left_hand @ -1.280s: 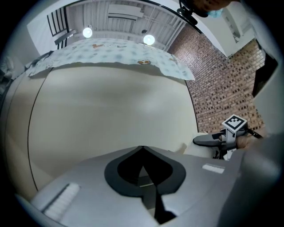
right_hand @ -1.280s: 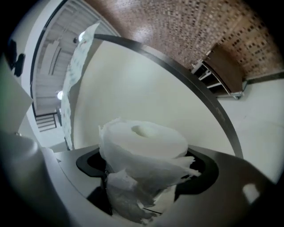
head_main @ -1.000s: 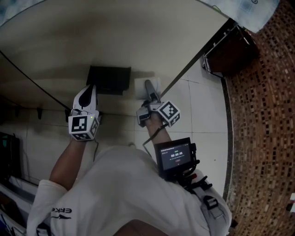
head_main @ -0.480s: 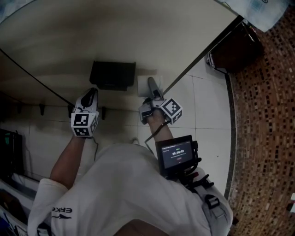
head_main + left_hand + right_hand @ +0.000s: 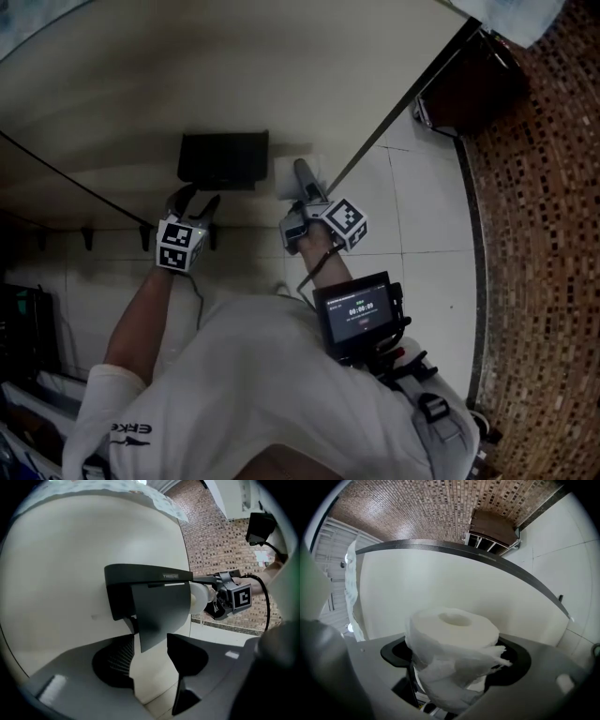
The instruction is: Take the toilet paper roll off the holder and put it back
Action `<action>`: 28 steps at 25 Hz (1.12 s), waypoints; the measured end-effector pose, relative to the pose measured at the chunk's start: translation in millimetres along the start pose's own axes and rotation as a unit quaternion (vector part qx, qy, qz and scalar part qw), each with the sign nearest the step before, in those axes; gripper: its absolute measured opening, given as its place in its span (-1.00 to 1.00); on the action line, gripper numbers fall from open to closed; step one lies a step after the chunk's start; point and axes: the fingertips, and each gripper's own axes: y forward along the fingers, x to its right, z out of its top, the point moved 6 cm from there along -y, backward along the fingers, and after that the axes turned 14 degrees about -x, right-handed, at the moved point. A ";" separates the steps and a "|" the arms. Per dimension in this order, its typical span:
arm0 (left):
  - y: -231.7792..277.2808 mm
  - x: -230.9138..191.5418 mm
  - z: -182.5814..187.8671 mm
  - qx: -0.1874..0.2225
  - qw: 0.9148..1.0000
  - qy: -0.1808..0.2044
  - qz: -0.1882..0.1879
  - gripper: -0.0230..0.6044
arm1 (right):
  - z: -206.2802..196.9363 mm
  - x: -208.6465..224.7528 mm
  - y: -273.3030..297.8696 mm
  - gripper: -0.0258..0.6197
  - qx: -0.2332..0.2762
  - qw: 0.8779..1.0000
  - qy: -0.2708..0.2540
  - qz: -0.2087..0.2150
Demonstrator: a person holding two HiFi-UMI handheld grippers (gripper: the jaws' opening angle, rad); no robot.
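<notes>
The right hand-held gripper [image 5: 457, 660] is clamped on the toilet paper roll [image 5: 454, 630], which has a loose ragged sheet [image 5: 464, 667] hanging off its side. It holds the roll at the right end of the black holder [image 5: 223, 159] on the pale wall [image 5: 61, 564]; whether the roll sits on the holder or just off it cannot be told. The left hand-held gripper [image 5: 151, 648] has just been opening its jaws, which stand apart and grip nothing, just below the holder's cover flap [image 5: 159, 616], whose lower corner dips toward the gap between them.
</notes>
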 end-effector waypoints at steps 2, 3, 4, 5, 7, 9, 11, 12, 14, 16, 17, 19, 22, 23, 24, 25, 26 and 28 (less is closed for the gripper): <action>-4.1 -0.1 -0.8 -0.002 1.000 0.001 -0.001 -0.28 | -2.9 1.7 3.1 0.57 -0.003 1.000 0.002 -0.002; -6.7 1.9 -0.7 -0.003 1.000 0.003 -0.002 -0.38 | -3.7 2.5 3.3 0.57 -0.004 1.000 0.003 -0.003; -9.3 4.1 -0.8 -0.003 1.000 0.005 -0.001 -0.42 | -4.4 3.6 3.1 0.57 -0.006 1.000 0.004 -0.003; -11.4 5.2 -1.6 -0.003 1.000 0.005 0.000 -0.47 | -5.4 5.1 3.5 0.57 -0.008 1.000 0.006 -0.004; -13.6 3.4 -6.4 -0.003 1.000 0.002 -0.003 -0.57 | -8.0 8.5 7.8 0.57 -0.012 1.000 0.008 -0.006; -15.0 1.0 -13.5 -0.005 1.000 0.003 -0.011 -0.57 | -11.0 11.1 13.0 0.57 -0.014 1.000 0.010 -0.006; -20.7 1.9 -13.9 -0.003 1.000 0.007 -0.019 -0.57 | -13.3 12.2 15.7 0.57 -0.014 1.000 0.014 -0.005; -25.0 3.4 -12.6 -0.002 1.000 0.009 -0.021 -0.57 | -14.4 12.7 16.3 0.57 -0.015 1.000 0.017 -0.004; -33.6 6.4 -12.5 -0.002 1.000 0.011 -0.026 -0.58 | -16.9 14.0 17.5 0.57 -0.015 1.000 0.023 0.000; -41.6 8.9 -15.6 -0.003 0.999 0.007 -0.031 -0.58 | -19.9 15.0 19.1 0.57 -0.017 0.999 0.029 0.003; -45.4 9.9 -17.0 -0.003 0.999 0.004 -0.033 -0.58 | -21.4 15.4 20.0 0.57 -0.018 0.999 0.031 0.005; -53.8 12.3 -14.8 -0.003 0.999 0.003 -0.037 -0.58 | -24.3 15.7 21.7 0.57 -0.020 0.999 0.036 0.010; -63.2 16.6 -10.2 0.002 0.999 -0.004 -0.047 -0.57 | -27.7 15.9 23.8 0.57 -0.019 0.999 0.044 0.020; -65.8 18.3 -10.0 0.003 0.999 -0.010 -0.051 -0.57 | -28.9 16.3 24.2 0.57 -0.018 0.998 0.048 0.024; -68.4 19.9 -9.2 0.004 0.998 -0.015 -0.054 -0.57 | -29.9 16.6 24.7 0.57 -0.017 0.998 0.051 0.029; -70.6 21.2 -8.1 0.004 0.998 -0.018 -0.057 -0.56 | -30.8 16.6 25.4 0.57 -0.015 0.998 0.054 0.033; -72.3 21.9 -6.8 0.004 0.998 -0.020 -0.060 -0.56 | -31.6 16.6 26.3 0.57 -0.014 0.998 0.056 0.038; -74.0 22.7 -3.9 0.003 0.998 -0.021 -0.063 -0.56 | -32.8 16.6 28.3 0.57 -0.010 0.997 0.062 0.045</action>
